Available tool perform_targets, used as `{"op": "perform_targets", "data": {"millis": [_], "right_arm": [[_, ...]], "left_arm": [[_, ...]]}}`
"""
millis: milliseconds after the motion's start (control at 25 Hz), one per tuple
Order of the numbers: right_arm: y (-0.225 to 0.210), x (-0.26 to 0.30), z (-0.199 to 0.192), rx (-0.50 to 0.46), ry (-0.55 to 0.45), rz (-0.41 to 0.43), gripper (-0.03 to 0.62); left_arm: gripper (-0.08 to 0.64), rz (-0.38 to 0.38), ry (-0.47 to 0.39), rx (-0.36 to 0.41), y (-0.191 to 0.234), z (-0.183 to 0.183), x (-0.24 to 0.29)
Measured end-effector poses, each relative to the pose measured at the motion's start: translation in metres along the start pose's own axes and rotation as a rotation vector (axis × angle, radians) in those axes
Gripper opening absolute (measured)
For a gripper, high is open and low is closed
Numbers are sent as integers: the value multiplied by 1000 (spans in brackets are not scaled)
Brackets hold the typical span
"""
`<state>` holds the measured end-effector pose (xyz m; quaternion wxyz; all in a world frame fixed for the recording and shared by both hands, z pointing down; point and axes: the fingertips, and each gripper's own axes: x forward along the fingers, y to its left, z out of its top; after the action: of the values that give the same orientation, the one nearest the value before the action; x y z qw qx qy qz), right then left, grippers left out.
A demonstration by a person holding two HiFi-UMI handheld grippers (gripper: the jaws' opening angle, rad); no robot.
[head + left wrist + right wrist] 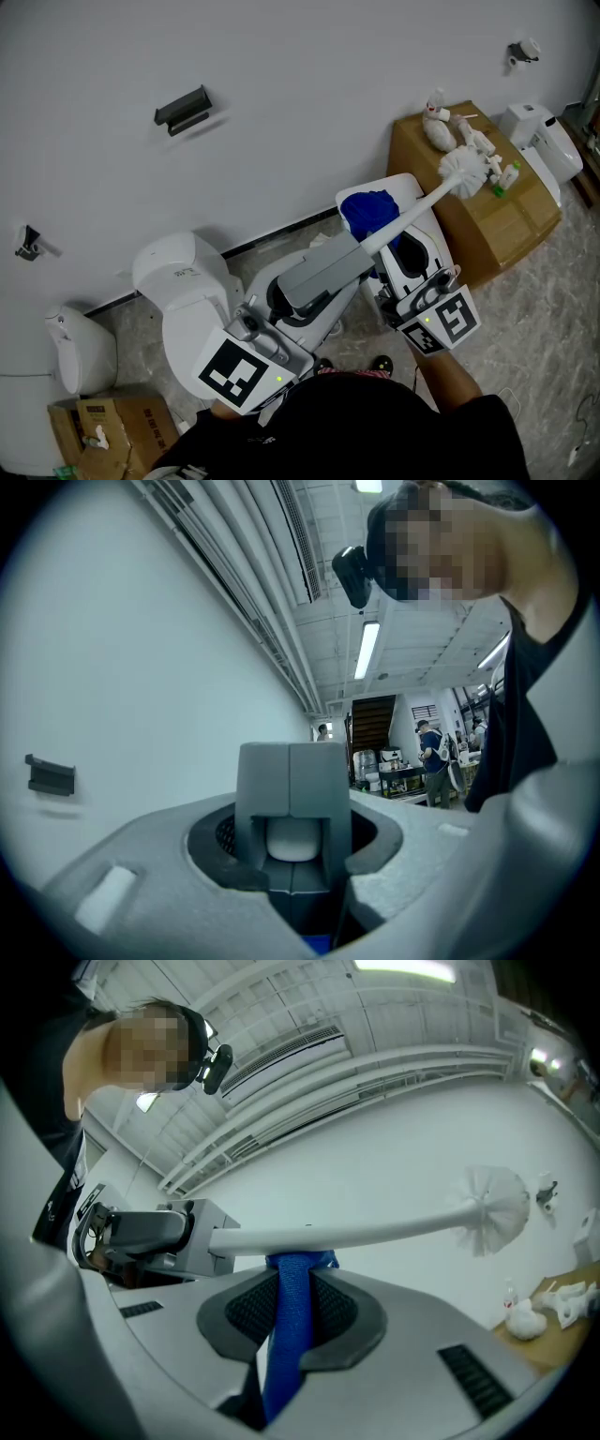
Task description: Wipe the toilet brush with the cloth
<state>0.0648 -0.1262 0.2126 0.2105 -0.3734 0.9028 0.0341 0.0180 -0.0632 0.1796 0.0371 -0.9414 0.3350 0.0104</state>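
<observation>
Nearest, well left of the cardboard box (487, 230), the left gripper (292, 850) is clamped on the grey handle of the toilet brush (412, 208). Closer to the box, the right gripper (291, 1321) pinches a blue cloth (367, 210) against the underside of the white shaft. The bristles reach the box's left edge. Best judged: hold the handle steady and slide the cloth along the shaft. No writing is legible.
</observation>
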Motion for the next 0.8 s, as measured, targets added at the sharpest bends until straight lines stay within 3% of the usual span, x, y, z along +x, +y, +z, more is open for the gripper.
{"op": "perform_targets", "data": {"millis": [800], "right_arm": [[-20, -5, 4, 1, -4, -58, 64]], "left_arm": [[163, -3, 6, 12, -1, 3, -1]]}}
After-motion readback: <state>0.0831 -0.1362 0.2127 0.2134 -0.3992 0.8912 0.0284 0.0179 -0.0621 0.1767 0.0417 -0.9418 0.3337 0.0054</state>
